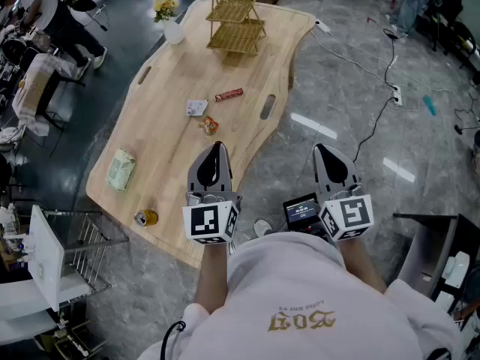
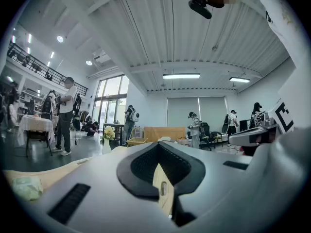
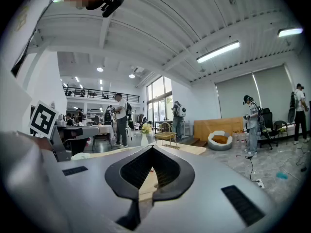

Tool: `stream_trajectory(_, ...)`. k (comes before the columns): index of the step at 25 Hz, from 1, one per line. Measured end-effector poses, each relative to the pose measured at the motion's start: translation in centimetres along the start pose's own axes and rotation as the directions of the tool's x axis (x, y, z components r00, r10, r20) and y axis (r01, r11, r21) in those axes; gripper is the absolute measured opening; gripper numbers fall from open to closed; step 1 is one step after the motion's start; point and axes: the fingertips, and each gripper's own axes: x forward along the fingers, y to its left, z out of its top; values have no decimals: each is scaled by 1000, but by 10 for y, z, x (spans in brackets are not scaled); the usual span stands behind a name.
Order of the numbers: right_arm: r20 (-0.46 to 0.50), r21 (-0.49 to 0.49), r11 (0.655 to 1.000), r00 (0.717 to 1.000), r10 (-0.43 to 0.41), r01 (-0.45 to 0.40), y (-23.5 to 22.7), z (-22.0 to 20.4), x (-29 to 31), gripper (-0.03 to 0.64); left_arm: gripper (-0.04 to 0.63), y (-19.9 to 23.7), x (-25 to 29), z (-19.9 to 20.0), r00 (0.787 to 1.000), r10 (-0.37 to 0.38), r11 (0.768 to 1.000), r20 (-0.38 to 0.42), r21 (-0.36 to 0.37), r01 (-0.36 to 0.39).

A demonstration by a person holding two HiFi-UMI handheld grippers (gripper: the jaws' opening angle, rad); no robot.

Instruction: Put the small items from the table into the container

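Both left tongs (image 1: 216, 150) and right tongs (image 1: 324, 154) sit clenched, empty. Flat packets (image 1: 197, 107) ahead of the left tongs may skid across the worktop (image 1: 172, 73) if nudged unopened.

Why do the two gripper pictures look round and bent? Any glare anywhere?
Left gripper view and right gripper view: fisheye lenses, so a dark round border and bowed ceiling lines; the ceiling lamp and the lamp strip burn white. Head view: even light, soft shadows on the table, pale streaks of reflected light on the glossy floor.
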Motion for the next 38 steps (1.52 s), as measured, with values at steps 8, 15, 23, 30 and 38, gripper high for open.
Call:
stream_trajectory(8,-2,-3,1000,1000,-11,11,11,-3,-3,20,5,2,-8,2,1000,-23,1000,11,2,23)
stream_trajectory(15,22,39,999,1000,-17,16,9,1,-4,20,5,7,-8,1,999,-30,999,14,-13,30)
stream_trajectory(23,5,39,999,1000,-29,28,-18,-5,29,21,5,19,24,-12,1000,-16,1000,-2,-17,15)
stream_trajectory(30,10,18,998,998,66,-66,-42,-3,132,21,5,52,101,-28,998,56,998,-21,-13,-56)
stream_trajectory(38,-14,-80,971,974,226,-226,-92,21,278,21,5,85,232,-15,987,163,986,10,30,-163)
